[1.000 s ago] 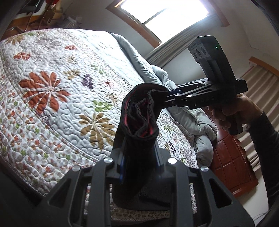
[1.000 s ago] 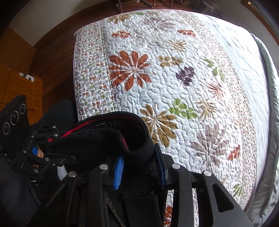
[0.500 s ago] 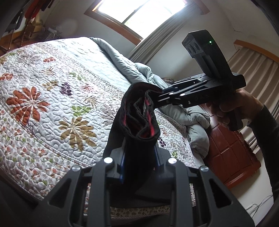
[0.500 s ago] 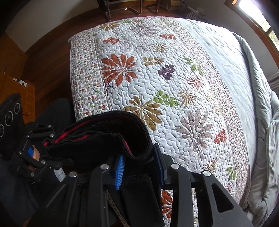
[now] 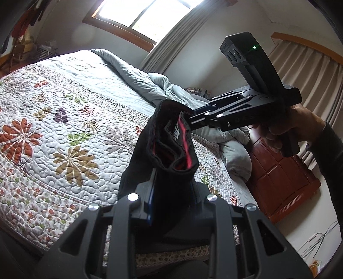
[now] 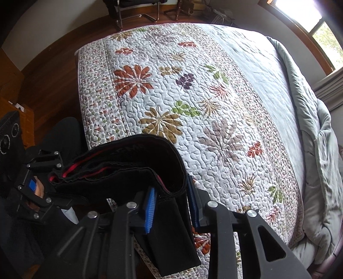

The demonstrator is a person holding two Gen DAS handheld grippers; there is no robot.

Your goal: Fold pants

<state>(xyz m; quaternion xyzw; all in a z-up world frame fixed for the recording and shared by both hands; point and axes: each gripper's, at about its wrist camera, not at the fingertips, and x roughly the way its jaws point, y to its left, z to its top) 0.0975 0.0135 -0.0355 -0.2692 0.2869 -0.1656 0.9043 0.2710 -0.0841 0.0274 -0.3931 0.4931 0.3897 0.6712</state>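
Note:
Black pants with a red-lined waistband hang in the air over the near edge of the bed, held at the waistband by both grippers. My left gripper is shut on one end of the bunched band. My right gripper, held by a hand, clamps the other end up and to the right. In the right wrist view the blue pads press the black pants from both sides, and the jaws of my right gripper are closing further. The left gripper grips the band's far end at left.
A floral quilt covers the bed, with a rumpled grey duvet bunched toward the window side. A reddish wooden cabinet stands to the right of the bed. Chair legs stand on the wooden floor beyond the bed.
Both grippers have risen and shifted along the bed with the pants still held between them. More of the window, duvet and curtains now shows. The right jaws have narrowed slightly on the fabric.

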